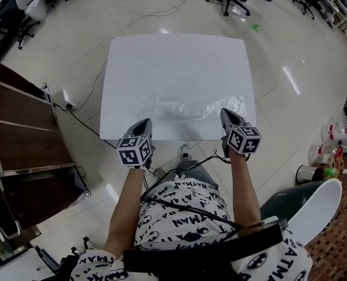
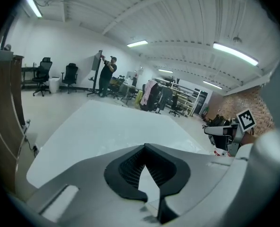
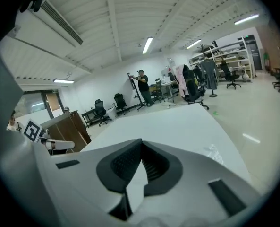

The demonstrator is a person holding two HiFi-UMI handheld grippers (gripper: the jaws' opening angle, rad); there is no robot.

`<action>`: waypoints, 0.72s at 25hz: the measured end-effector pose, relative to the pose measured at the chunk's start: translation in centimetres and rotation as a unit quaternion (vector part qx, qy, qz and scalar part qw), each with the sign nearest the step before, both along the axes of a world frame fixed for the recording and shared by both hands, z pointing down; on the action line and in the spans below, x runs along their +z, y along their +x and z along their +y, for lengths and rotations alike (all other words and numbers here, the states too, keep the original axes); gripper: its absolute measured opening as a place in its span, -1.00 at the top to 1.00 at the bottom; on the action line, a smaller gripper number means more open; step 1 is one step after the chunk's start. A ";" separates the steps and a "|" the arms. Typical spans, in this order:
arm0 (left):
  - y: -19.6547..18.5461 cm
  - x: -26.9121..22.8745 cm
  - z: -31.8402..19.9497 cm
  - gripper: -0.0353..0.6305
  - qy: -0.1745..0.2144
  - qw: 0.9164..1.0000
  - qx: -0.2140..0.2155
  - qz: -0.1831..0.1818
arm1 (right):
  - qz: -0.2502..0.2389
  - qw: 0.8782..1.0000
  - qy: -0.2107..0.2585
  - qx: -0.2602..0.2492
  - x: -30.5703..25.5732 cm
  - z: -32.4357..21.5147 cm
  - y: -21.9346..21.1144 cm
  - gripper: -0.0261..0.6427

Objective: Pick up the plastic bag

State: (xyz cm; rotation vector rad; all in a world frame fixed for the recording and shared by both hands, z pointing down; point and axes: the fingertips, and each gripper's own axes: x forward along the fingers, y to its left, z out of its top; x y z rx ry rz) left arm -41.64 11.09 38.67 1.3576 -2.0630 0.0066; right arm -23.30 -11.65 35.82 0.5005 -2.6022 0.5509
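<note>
White tabletop [image 1: 173, 63] carries the plastic bag [image 1: 191, 107], flat and crinkled near the front edge. The left tongs [image 1: 144, 123] and right tongs [image 1: 227, 115] hover there, both closed on nothing. Film this thin likely needs parted jaws pinching a raised wrinkle.

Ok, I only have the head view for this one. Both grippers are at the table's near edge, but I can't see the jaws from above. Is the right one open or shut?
Observer: Shut. The right gripper view shows its jaws together, and no bag can be seen between them.
Reviewer: And the left?
Observer: The left gripper looks shut too. Only the white table shows past its pads.
Reviewer: Anyone else in the room?
Observer: Yes. A person stands far beyond the table, outside your view.
</note>
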 end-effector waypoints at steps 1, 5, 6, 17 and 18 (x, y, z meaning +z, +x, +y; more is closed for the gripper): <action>0.1 -0.8 -0.2 0.88 0.010 1.000 0.003 -0.009 | -0.010 1.000 0.013 -0.004 -1.2 0.7 -1.0 0.92; 0.8 -3.7 1.2 0.88 0.033 0.999 0.011 -0.040 | -0.023 0.998 0.062 -0.023 -4.9 4.6 -3.0 0.92; 1.0 -4.4 1.8 0.88 0.037 0.998 0.014 -0.045 | -0.024 0.997 0.072 -0.027 -5.7 5.8 -3.1 0.92; 3.9 -9.0 5.4 0.88 0.074 0.994 0.044 -0.067 | -0.009 0.995 0.093 -0.018 -6.8 14.9 -1.1 0.92; 4.1 -9.2 5.6 0.88 0.076 0.994 0.045 -0.067 | -0.007 0.996 0.093 -0.017 -6.7 15.2 -0.9 0.92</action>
